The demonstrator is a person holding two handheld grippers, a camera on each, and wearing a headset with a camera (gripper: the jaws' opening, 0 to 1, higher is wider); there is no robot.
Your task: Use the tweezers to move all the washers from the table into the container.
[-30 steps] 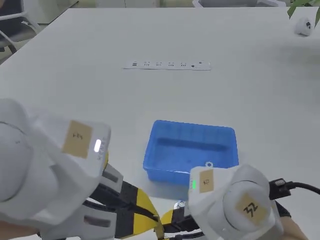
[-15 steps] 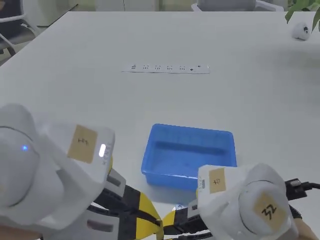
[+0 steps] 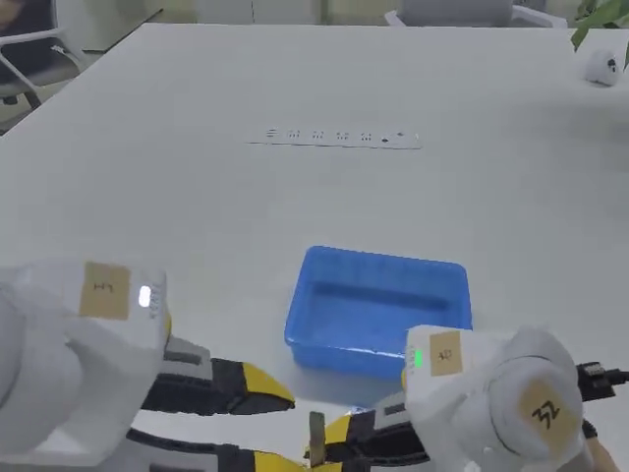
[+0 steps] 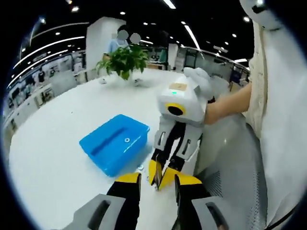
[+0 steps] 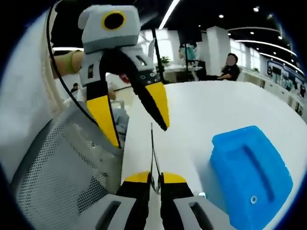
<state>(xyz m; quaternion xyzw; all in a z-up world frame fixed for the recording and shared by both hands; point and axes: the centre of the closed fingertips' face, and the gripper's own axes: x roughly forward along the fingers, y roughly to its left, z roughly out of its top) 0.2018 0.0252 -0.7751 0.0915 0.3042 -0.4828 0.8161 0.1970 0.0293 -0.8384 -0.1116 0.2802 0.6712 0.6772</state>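
Since a second ago the left gripper has drawn back from the right gripper, and its jaws are now spread.

In the head view both grippers sit low over the white worktop, tips facing each other just in front of the blue container. A power strip lies well beyond it.

In the left gripper view the spread jaws frame the right gripper's yellow tips, which are pressed close together. One washer lies inside the container. A loose washer rests on the worktop just beside the container's near wall.

In the right gripper view the jaws pinch the tweezers, whose thin prongs point up toward the left gripper's open jaws. The container stands to the right.
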